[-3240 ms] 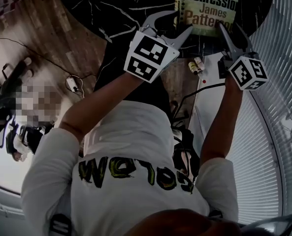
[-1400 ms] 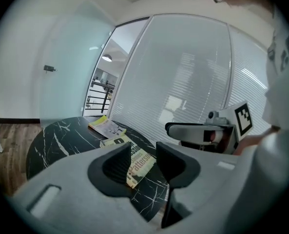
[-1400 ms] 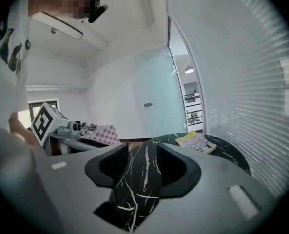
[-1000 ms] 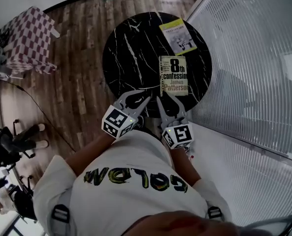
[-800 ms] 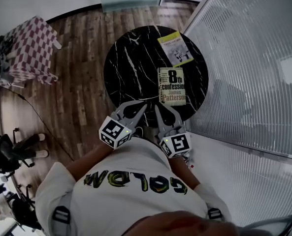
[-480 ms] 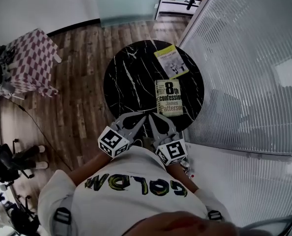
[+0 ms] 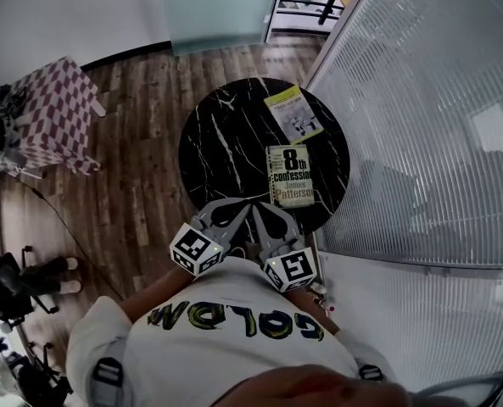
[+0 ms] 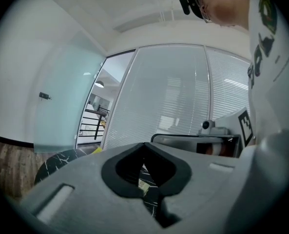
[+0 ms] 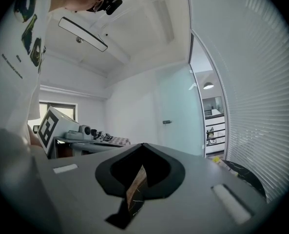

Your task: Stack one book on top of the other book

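Note:
Two books lie apart on the round black marble table [image 7: 226,147]. The nearer one is a cream and dark paperback [image 7: 289,176]; the farther one is a yellow-edged white book [image 7: 293,114]. My left gripper [image 7: 248,203] and right gripper [image 7: 254,206] are held side by side close to the person's chest, at the table's near edge, tips almost meeting. Both are shut and empty. In the left gripper view the jaws [image 8: 145,145] meet at the tip; the right gripper view shows its jaws [image 9: 143,146] likewise closed.
A wall of white slatted blinds [image 7: 421,108] runs along the right of the table. A checkered stool [image 7: 43,113] stands at the left on the wooden floor [image 7: 132,168]. Black equipment and a cable lie at the lower left [image 7: 13,278].
The view has pulled back and up, so the table looks smaller. Both grippers have closed and drawn together near the chest. The books have not moved.

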Demonstrator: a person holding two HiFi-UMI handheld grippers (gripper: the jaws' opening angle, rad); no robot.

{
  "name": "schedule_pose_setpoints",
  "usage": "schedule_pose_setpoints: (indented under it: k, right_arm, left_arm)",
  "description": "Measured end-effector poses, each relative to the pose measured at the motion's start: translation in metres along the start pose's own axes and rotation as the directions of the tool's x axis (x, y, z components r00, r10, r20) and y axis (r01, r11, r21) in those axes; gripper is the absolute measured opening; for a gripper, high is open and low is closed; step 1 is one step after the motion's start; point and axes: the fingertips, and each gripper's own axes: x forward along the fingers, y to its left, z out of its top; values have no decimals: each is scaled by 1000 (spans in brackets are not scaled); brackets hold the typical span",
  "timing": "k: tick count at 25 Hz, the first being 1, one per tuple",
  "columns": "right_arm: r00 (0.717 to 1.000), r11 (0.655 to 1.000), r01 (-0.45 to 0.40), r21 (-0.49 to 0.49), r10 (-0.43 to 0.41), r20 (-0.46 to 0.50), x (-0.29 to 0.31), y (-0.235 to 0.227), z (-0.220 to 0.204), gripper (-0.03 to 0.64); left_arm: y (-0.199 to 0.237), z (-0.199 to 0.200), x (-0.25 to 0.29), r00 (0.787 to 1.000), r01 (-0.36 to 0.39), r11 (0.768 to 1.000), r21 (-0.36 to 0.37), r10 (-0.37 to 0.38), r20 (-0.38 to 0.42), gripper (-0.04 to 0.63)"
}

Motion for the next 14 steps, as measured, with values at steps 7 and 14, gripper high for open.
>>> schedule_pose_setpoints:
  k: [7, 14]
  right_arm:
    - [999, 1000, 14, 4, -14, 34, -59, -14, -15, 2]
    - [1000, 1000, -1, 12, 0, 23, -58, -38, -25, 2]
  left_arm:
    - [-56, -25, 16, 1000, 11, 1000, 25, -10, -17, 2]
    - [-50, -36, 40, 1000, -7, 1000, 17, 7, -24, 2]
